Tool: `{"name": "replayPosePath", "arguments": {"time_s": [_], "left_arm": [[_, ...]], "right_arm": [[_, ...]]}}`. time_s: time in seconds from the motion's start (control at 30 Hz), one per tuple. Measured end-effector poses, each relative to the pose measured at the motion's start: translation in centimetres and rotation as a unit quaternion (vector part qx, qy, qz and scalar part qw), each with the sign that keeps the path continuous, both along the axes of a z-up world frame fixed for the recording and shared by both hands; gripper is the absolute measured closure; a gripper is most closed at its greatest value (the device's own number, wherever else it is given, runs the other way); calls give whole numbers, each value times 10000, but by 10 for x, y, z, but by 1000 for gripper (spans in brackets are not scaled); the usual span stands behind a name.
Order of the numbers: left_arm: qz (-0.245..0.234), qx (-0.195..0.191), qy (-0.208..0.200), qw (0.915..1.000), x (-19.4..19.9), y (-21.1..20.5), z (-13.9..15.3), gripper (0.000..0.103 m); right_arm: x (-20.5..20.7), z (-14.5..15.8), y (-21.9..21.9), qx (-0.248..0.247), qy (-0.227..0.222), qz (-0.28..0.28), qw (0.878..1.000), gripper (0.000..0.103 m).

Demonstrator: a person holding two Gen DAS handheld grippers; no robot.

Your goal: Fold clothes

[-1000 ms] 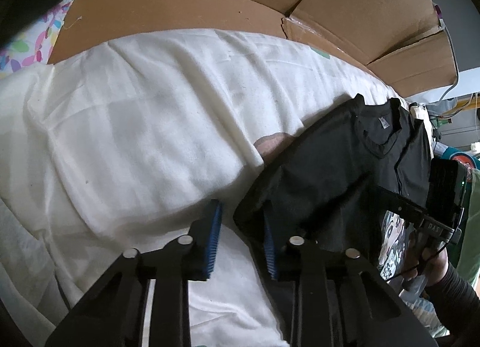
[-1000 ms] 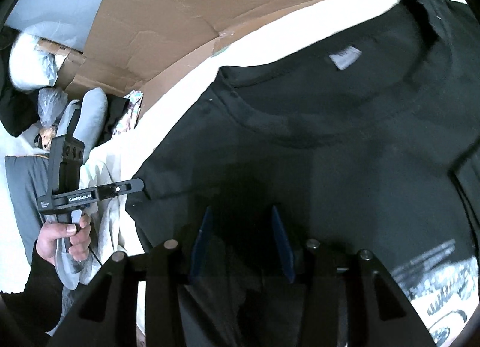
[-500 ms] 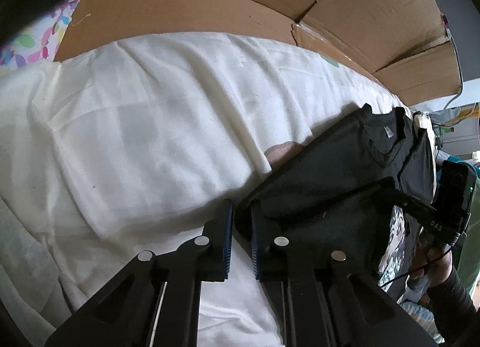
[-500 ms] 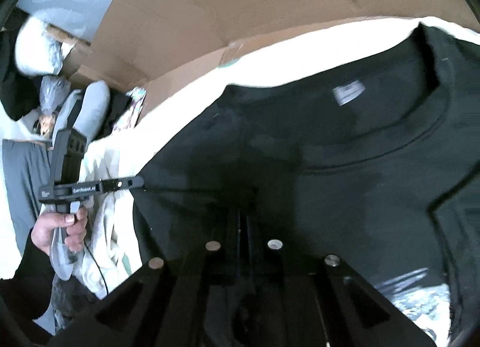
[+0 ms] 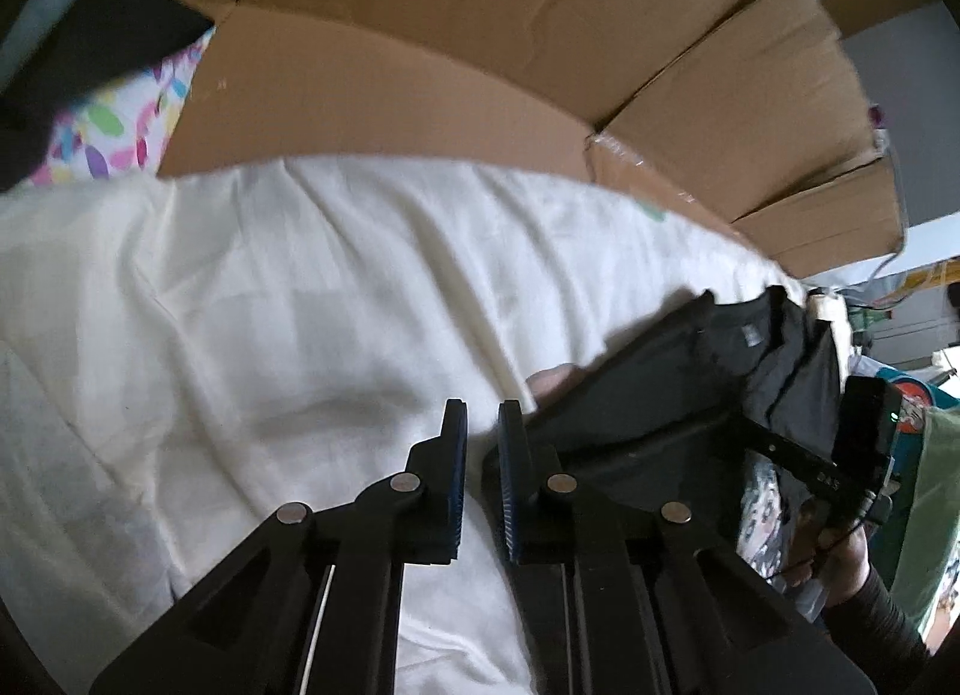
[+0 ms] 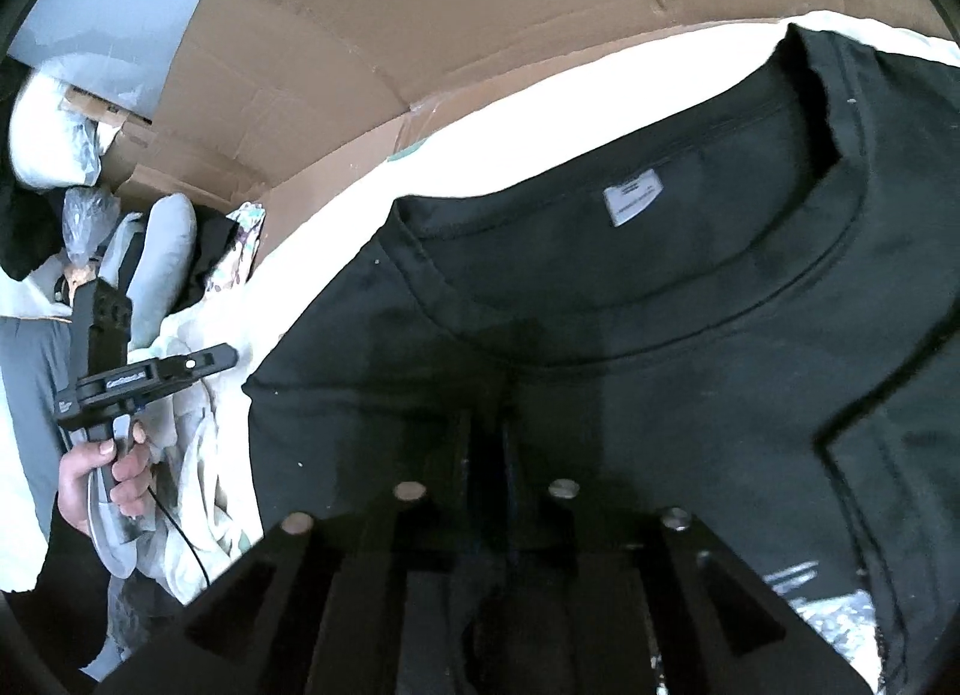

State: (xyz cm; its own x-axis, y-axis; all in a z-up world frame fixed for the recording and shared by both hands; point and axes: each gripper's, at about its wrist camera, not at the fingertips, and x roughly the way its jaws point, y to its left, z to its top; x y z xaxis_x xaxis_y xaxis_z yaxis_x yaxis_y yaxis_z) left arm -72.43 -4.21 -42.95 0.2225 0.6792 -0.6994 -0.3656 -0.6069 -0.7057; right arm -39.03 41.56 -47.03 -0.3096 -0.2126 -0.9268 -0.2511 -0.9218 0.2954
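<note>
A rumpled white sheet (image 5: 252, 335) covers the bed, backed by flattened brown cardboard (image 5: 480, 23). A floral cloth (image 5: 120, 125) lies at one corner; daylight seems to fall across the sheet.

Little writing shows, and almost none of it can be read for certain.

In the right wrist view, the left gripper (image 6: 225, 358) carries a white printed brand line along its side bar; its letters are too blurred to spell out. The small white neck label (image 6: 633, 195) sewn inside the collar of the black T-shirt (image 6: 690, 371) bears fine grey print, too small to read. In the left wrist view, the right gripper (image 5: 729, 422) shows a few pale characters on its side bar, also blurred. The T-shirt's printed graphic (image 5: 759, 500) shows no legible words in either view.
</note>
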Motion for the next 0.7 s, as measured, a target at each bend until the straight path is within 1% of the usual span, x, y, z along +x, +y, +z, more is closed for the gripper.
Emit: {"name": "replayPosePath", "arguments": {"time_s": [0.03,0.1,0.23,0.33,0.53,0.63,0.7], "left_arm": [[-38,26,14,10000,2,-1,2,93],[-173,81,-3,9998,8,2,5,93],[-417,143,-52,9990,25,11,7,93],[-498,200,54,9985,36,16,11,93],[-862,381,116,9955,60,32,12,93],[-1071,377,95,9935,72,41,3,93],[-1150,298,150,9928,76,44,-2,93]], "right_arm": [[1,4,2,22,22,2,10000,80],[4,13,7,88,49,61,9999,77],[15,29,13,248,-63,217,9994,77],[27,35,13,328,-114,314,9989,76],[57,37,3,284,-188,478,9983,77],[74,35,-11,287,-250,662,9971,76],[81,31,-22,279,-301,790,9960,76]]}}
